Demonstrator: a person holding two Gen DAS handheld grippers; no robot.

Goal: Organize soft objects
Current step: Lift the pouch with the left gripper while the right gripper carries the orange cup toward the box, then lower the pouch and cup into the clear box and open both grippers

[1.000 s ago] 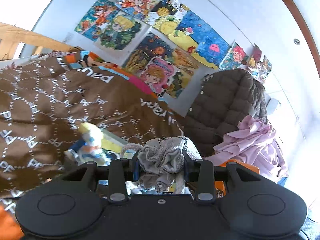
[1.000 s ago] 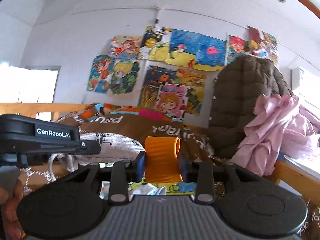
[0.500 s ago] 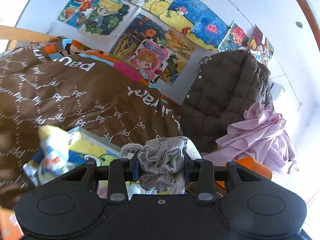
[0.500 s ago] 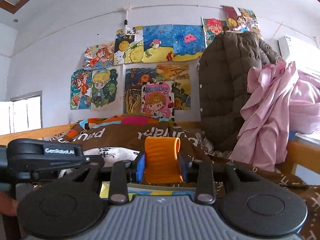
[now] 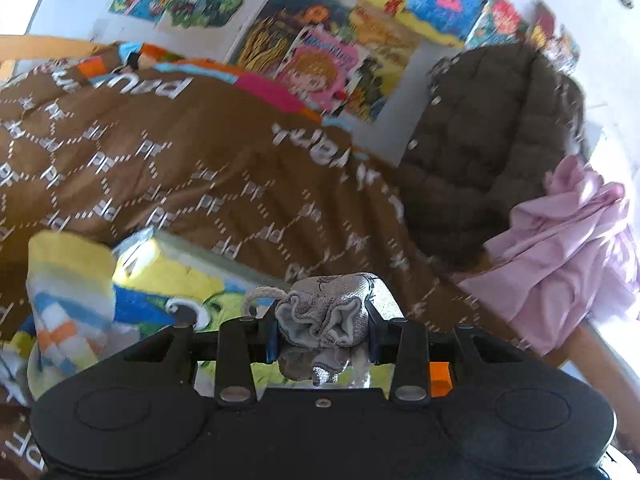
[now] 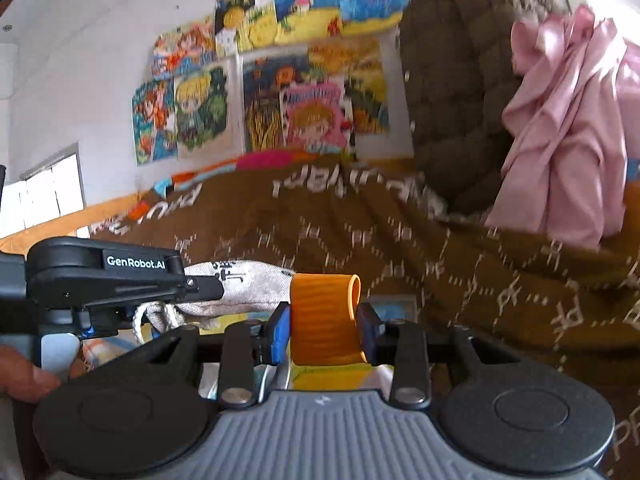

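Now both grippers hold their loads over the bed. Left gripper is clenched on the grey drawstring pouch, pads pressed into the gathered neck, cord loop sticking out on the left; the grip looks the same as a second ago. Right gripper grasps the orange fabric roll between its blue pads, roll upright, same as before.

Changes versus earlier frames: in the left view the brown quilt now fills most of the picture and the wall posters have slid to the top edge. The striped soft toy appears larger at lower left, lying on the yellow cartoon sheet. Background is motion-blurred.

In the right view the posters have shifted left and tilted, and the quilt takes up far more of the frame. The brown padded jacket and pink garment sit at upper right. The left gripper, pouch in its jaws, shows at left, with a hand at the edge.
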